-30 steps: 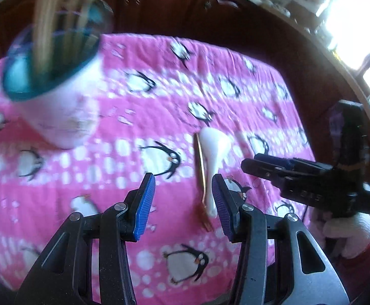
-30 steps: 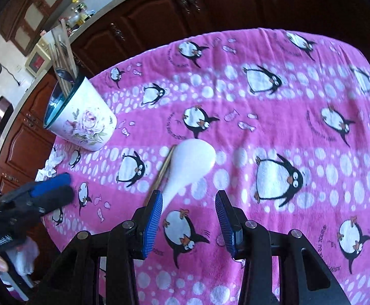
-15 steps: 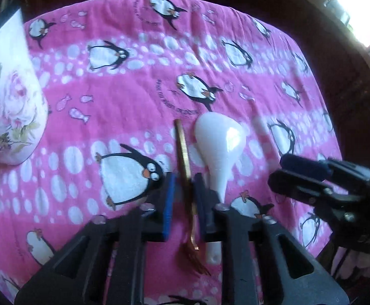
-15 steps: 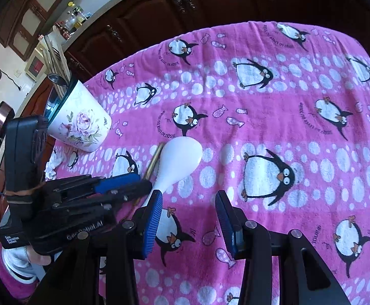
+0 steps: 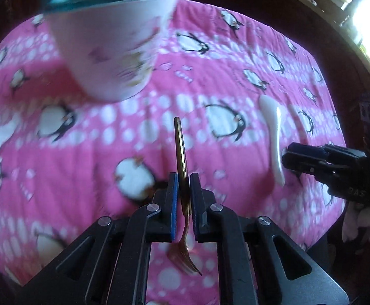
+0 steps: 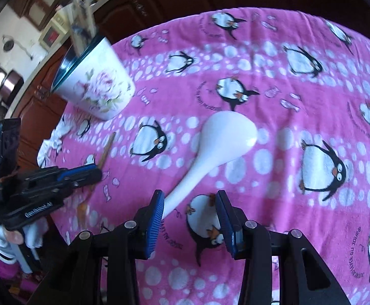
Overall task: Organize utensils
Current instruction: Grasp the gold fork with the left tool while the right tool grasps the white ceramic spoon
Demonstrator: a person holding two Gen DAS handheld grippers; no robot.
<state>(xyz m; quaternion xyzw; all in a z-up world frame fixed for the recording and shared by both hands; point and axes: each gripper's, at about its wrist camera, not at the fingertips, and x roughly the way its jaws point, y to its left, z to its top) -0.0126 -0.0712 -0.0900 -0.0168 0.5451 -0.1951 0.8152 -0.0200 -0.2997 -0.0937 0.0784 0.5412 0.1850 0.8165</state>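
Observation:
My left gripper (image 5: 183, 180) is shut on a gold fork (image 5: 181, 152), held above the pink penguin cloth with its handle pointing toward the floral cup (image 5: 108, 48) and its tines near the camera. The cup (image 6: 96, 86) has a teal rim and holds several wooden sticks. A white spoon (image 6: 220, 147) lies on the cloth. My right gripper (image 6: 190, 200) is open just over the end of its handle, which sits by the left pad. The spoon also shows in the left wrist view (image 5: 273, 132), with the right gripper (image 5: 286, 157) at its handle.
The pink penguin cloth (image 6: 299, 101) covers the table. A crumpled white tissue (image 6: 54, 139) lies at the table's left edge beyond the cup. Dark wooden cabinets (image 6: 185, 2) stand behind the table.
My left gripper has closed on the gold fork and lifted it off the cloth, moving left toward the cup. My right gripper has come closer to the white spoon's handle.

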